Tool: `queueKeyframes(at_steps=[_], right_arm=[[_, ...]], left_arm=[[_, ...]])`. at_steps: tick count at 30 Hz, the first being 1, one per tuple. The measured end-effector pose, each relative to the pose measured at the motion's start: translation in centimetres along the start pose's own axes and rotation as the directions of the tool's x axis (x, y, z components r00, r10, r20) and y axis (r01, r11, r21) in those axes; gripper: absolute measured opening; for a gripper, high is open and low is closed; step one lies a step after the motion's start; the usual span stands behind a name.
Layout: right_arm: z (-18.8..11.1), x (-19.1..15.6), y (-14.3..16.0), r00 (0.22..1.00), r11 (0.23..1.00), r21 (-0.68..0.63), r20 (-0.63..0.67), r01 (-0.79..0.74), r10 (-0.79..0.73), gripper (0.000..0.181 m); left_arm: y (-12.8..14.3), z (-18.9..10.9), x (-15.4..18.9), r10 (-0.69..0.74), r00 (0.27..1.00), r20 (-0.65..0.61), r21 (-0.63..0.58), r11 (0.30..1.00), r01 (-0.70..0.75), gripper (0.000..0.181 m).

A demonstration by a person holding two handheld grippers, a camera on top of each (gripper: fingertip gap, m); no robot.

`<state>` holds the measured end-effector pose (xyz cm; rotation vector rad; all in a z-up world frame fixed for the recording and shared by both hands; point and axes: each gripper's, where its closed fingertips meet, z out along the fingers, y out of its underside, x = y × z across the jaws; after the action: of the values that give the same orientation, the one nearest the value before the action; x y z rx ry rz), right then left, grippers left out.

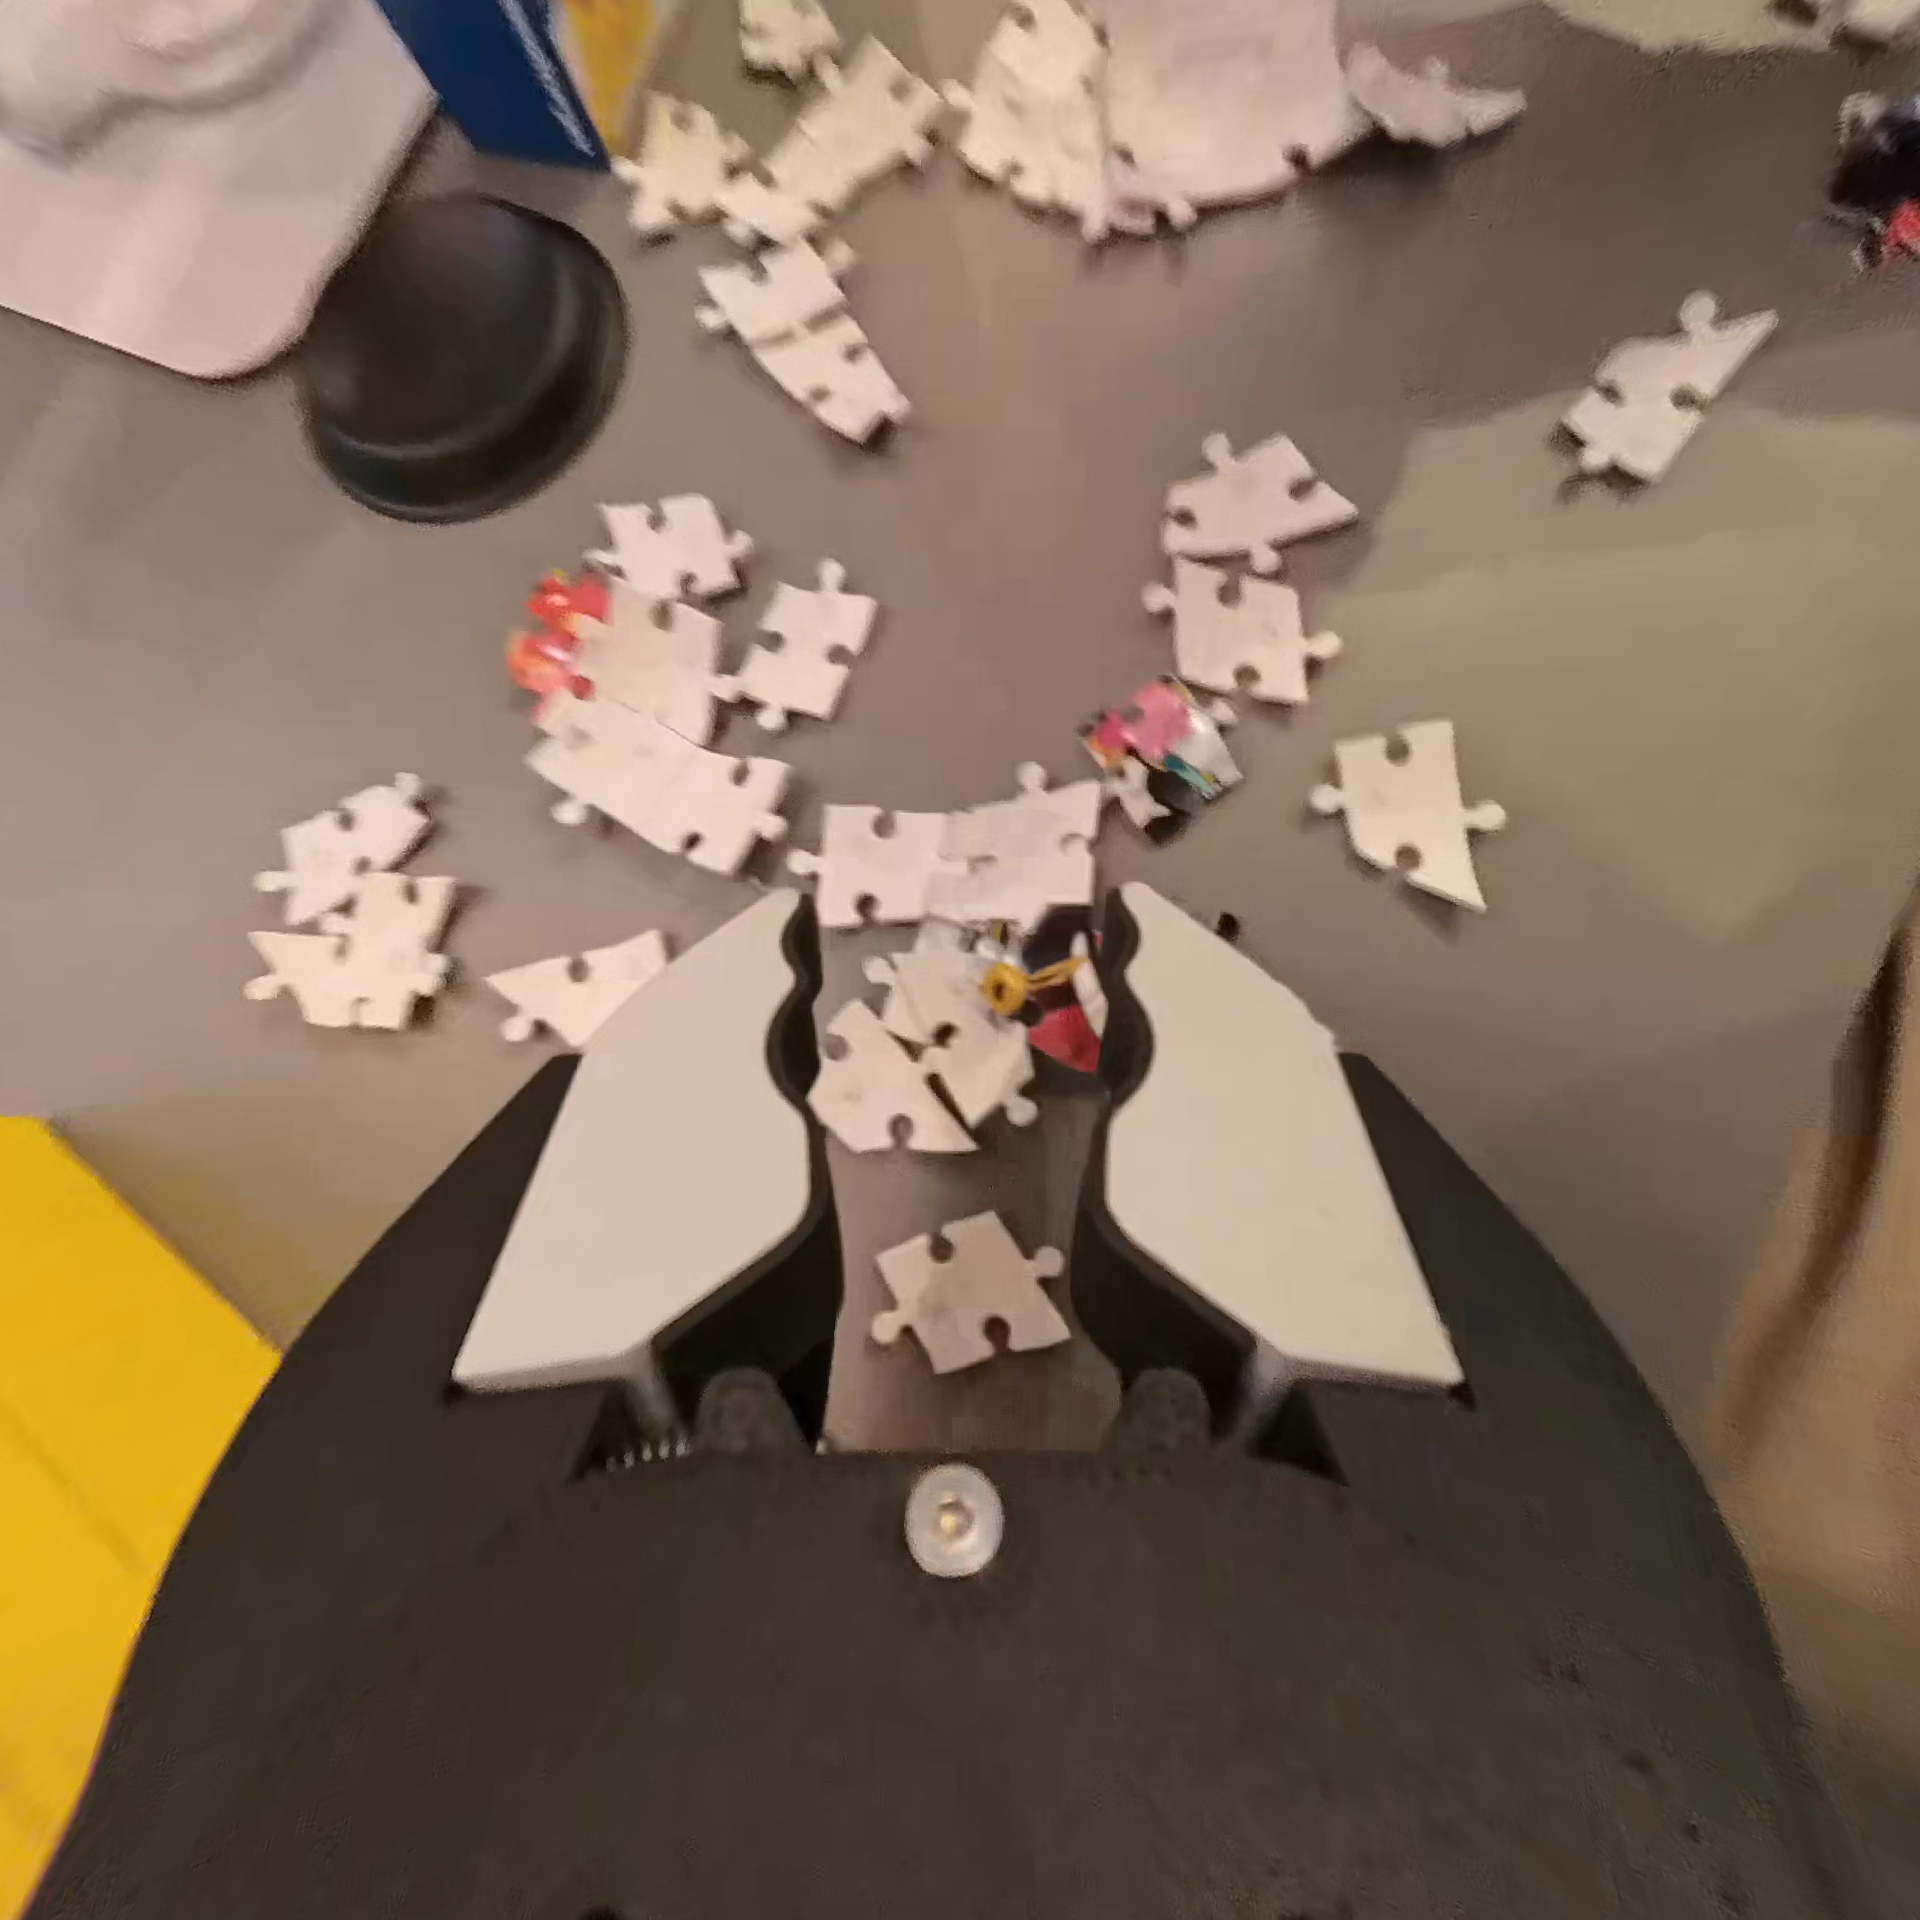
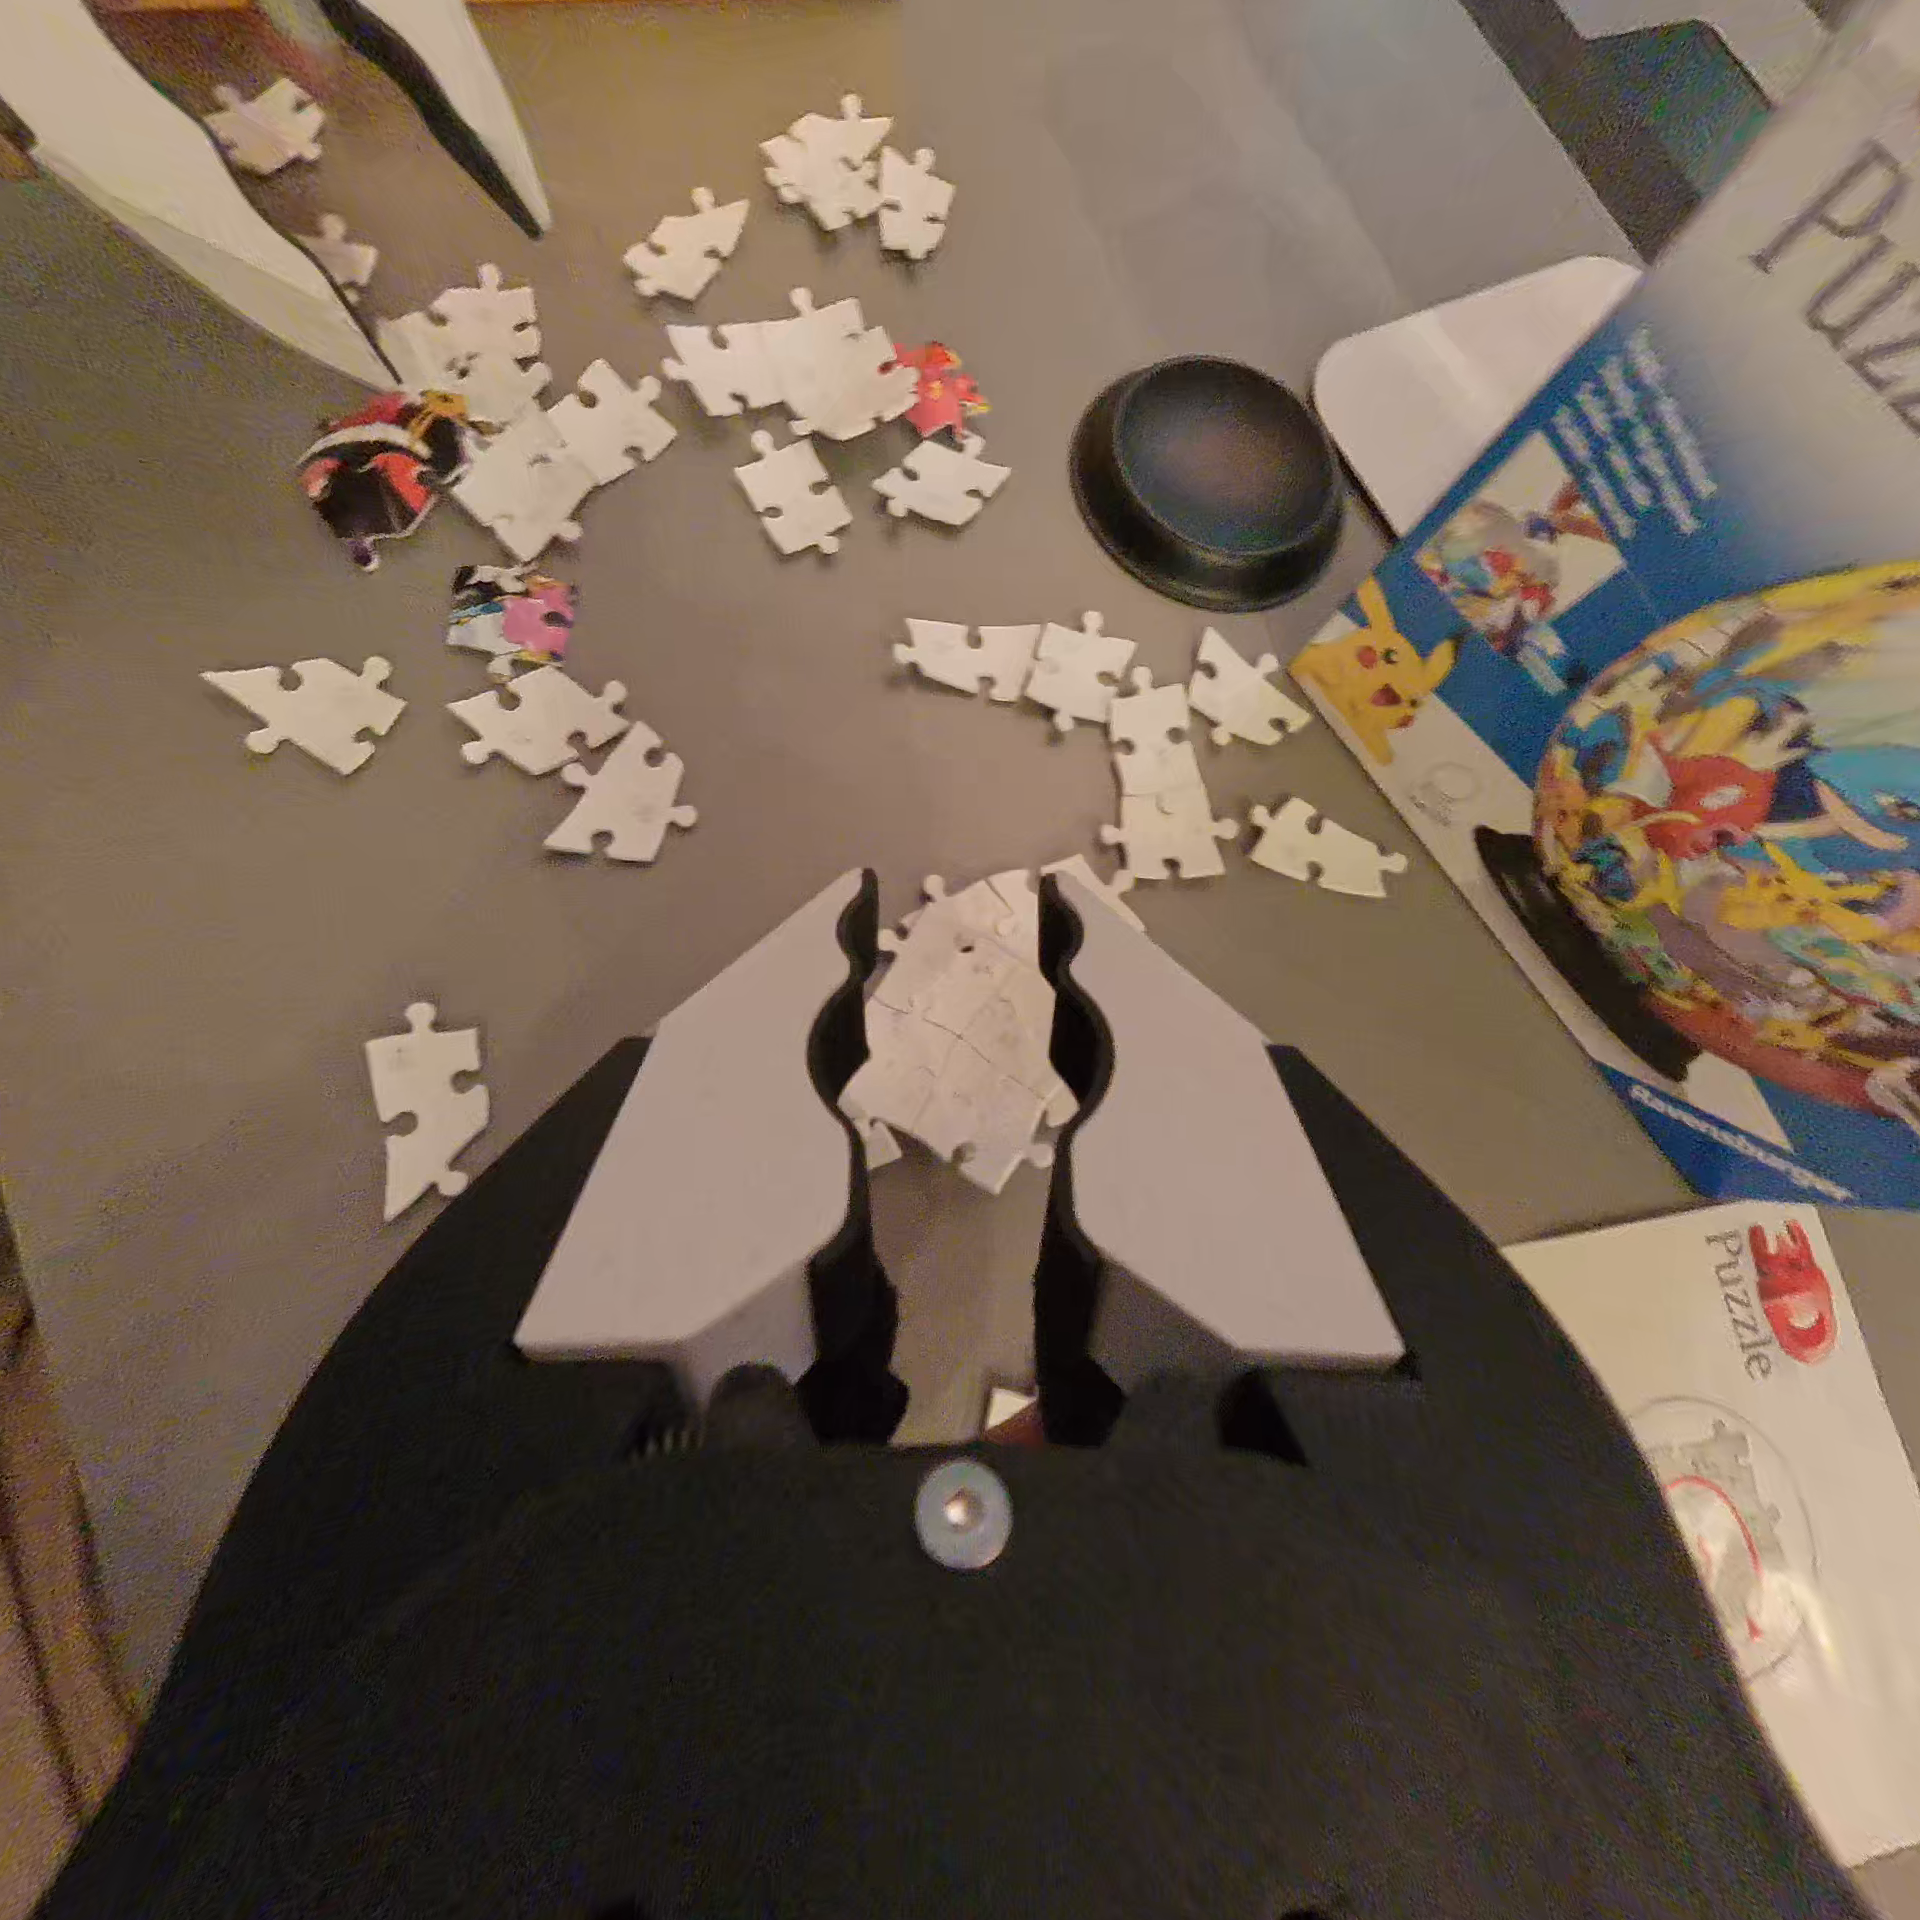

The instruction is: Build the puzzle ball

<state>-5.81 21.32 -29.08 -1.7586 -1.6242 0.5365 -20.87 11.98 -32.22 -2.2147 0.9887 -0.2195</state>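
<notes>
Between the right gripper's [image 2: 956, 894] fingers sits a joined patch of white puzzle pieces [image 2: 961, 1049], its edges touching both inner pads, so the gripper pinches it just above the grey surface [image 2: 156, 883]. Over a small heap of pieces [image 1: 935, 1049] hangs the left gripper [image 1: 961, 914], fingers spread and clasping nothing; a colourful piece [image 1: 1065, 997] lies against its right finger, and another white piece [image 1: 971, 1294] lies farther back between the fingers. Both grippers point down at a slant. Loose pieces [image 2: 769, 364], mostly white side up, scatter around. A black round stand [image 2: 1205, 494] sits beside the puzzle box [image 2: 1662, 644], with a leaflet [image 2: 1704, 1434] nearby.
</notes>
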Motion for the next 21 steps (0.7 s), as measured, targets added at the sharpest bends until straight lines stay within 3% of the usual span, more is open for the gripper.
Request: queueKeyframes(at_steps=[3,5,6,9,13,19,21], right_arm=[[1.3,-2.2,0.5,0.997,0.998,-0.04,0.056,0.048,-0.046,0.029],[2.0,-2.9,1.2,0.995,0.996,-0.069,0.081,0.057,-0.051,0.031],[2.2,-3.1,1.3,0.995,0.996,-0.071,0.086,0.055,-0.049,0.031],[2.0,-3.0,0.9,0.995,0.998,-0.047,0.092,0.034,-0.03,0.031],[1.5,-2.5,0.9,0.996,1.0,-0.026,0.084,0.002,0.001,0.031],[0.8,-1.7,0.8,0.997,0.999,-0.006,0.073,-0.035,0.035,0.031],[0.5,-0.9,1.0,0.997,0.998,-0.001,0.056,-0.058,0.058,0.031]], left_arm=[[1.1,1.0,2.3,0.077,0.994,-0.077,-0.088,0.993,-0.084,0.058],[1.5,1.5,2.7,0.147,0.988,-0.053,-0.144,0.978,-0.153,0.056],[1.6,1.6,2.9,0.164,0.985,-0.05,-0.166,0.971,-0.17,0.05],[1.8,1.8,3.6,0.198,0.977,-0.076,-0.189,0.96,-0.209,0.01],[1.9,1.7,3.3,0.189,0.979,-0.072,-0.183,0.963,-0.2,0.003],[-5.0,1.6,2.6,0.209,0.97,0.122,0.031,0.976,-0.214,0.004],[-6.2,3.4,2.4,0.234,0.957,0.174,-0.026,0.972,-0.233,0.032]])
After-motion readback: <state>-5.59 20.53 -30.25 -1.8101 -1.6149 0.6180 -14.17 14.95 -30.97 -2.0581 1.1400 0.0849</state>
